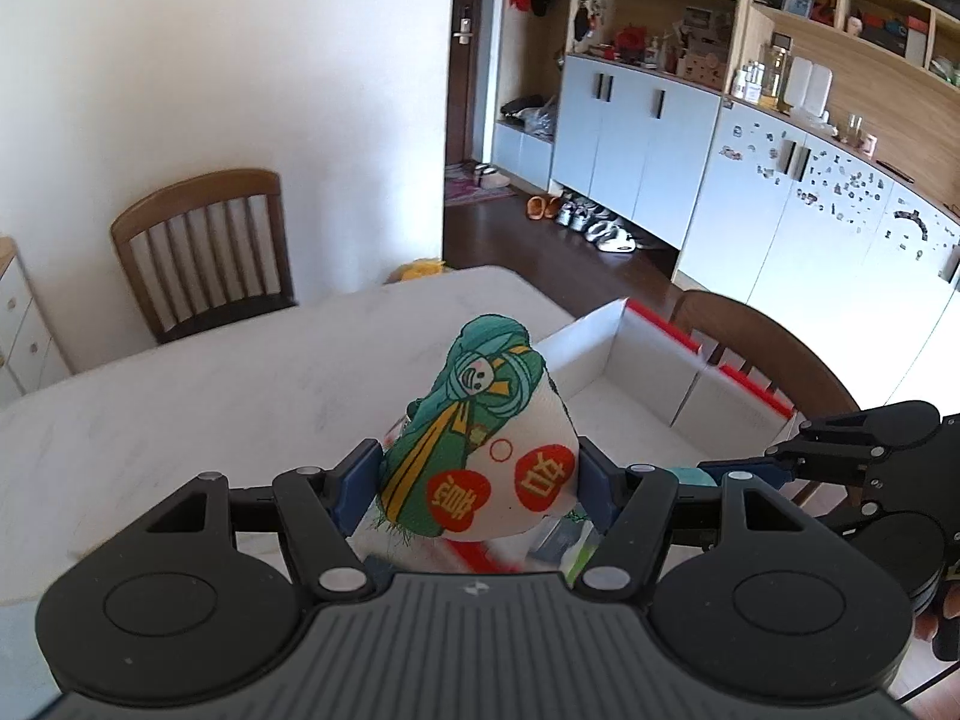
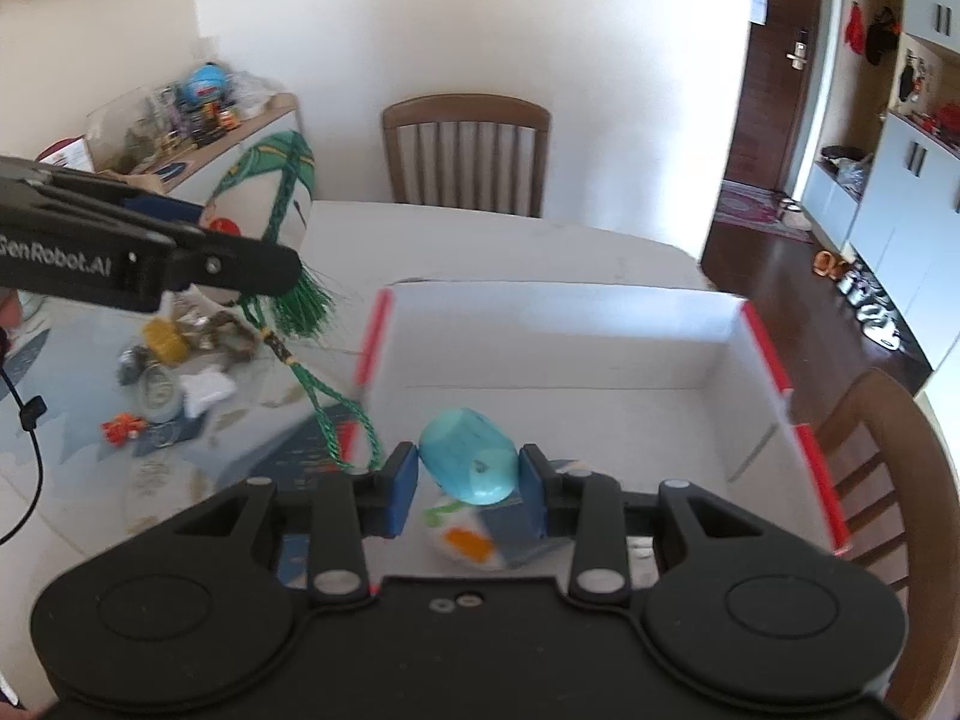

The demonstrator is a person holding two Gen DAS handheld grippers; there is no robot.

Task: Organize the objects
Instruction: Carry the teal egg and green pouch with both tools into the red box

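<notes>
Pouch [image 1: 480, 438], white with green figure print and green tassel cord, clamped in left gripper [image 1: 477, 480] jaws above counter [image 1: 210, 384]. Right gripper [image 2: 468, 480] jaws grip turquoise egg-shaped toy [image 2: 471, 462] over near edge of white box [image 2: 600, 324]. Small clutter [image 2: 174, 360] far left.

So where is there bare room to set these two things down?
Free: the white box floor beyond the right gripper, and tabletop toward the far chair. Crowded: clutter left of the box, below the left gripper.
</notes>
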